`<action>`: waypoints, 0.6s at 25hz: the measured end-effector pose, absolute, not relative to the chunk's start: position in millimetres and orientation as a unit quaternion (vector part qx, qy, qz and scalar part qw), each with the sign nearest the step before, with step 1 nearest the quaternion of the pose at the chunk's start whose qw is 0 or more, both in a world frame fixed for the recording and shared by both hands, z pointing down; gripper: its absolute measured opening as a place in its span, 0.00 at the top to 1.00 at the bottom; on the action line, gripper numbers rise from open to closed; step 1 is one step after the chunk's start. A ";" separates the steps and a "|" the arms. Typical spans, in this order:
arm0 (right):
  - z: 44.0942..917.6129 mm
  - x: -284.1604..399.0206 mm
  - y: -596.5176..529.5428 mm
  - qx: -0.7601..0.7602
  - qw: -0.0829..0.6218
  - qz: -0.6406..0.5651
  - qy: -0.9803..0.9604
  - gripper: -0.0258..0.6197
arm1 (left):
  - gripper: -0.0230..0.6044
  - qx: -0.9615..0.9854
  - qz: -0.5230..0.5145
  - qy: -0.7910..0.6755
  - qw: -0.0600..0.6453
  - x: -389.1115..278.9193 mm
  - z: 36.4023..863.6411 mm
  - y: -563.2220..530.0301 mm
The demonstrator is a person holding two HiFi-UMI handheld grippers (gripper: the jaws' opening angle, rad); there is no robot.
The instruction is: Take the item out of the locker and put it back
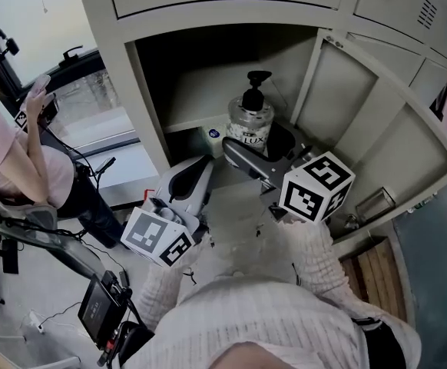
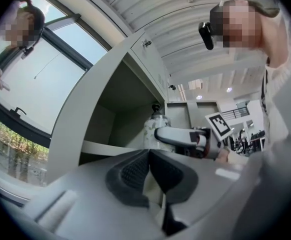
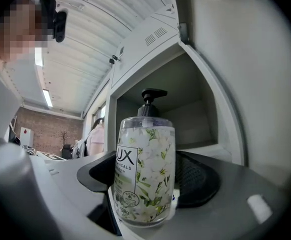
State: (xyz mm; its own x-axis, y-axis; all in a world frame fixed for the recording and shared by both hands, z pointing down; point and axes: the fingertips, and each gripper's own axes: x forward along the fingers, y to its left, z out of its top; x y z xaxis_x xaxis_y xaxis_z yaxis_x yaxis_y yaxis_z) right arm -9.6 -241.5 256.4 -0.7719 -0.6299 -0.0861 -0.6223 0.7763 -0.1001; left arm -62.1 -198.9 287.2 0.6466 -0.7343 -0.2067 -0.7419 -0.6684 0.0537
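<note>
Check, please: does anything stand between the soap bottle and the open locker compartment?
Nothing visible does. The right gripper holds the soap bottle at the mouth of the compartment, and the locker door is swung aside to the right. A small white thing lies left of the bottle, seemingly off its path.

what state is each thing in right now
locker door, swung open
soap bottle, upright, held at the locker opening
right tongs, shut on the soap bottle
left tongs, shut, empty
</note>
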 end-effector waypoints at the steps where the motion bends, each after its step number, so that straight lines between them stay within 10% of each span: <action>1: 251.7 -12.6 -245.1 -0.329 0.057 -0.029 0.942 0.40 | 0.95 -0.906 0.106 0.410 0.018 -63.9 287.6 -200.0; 15: 203.1 -47.6 -302.4 -0.321 0.033 0.009 0.946 0.40 | 0.95 -0.899 0.121 0.421 0.017 -76.8 285.3 -208.6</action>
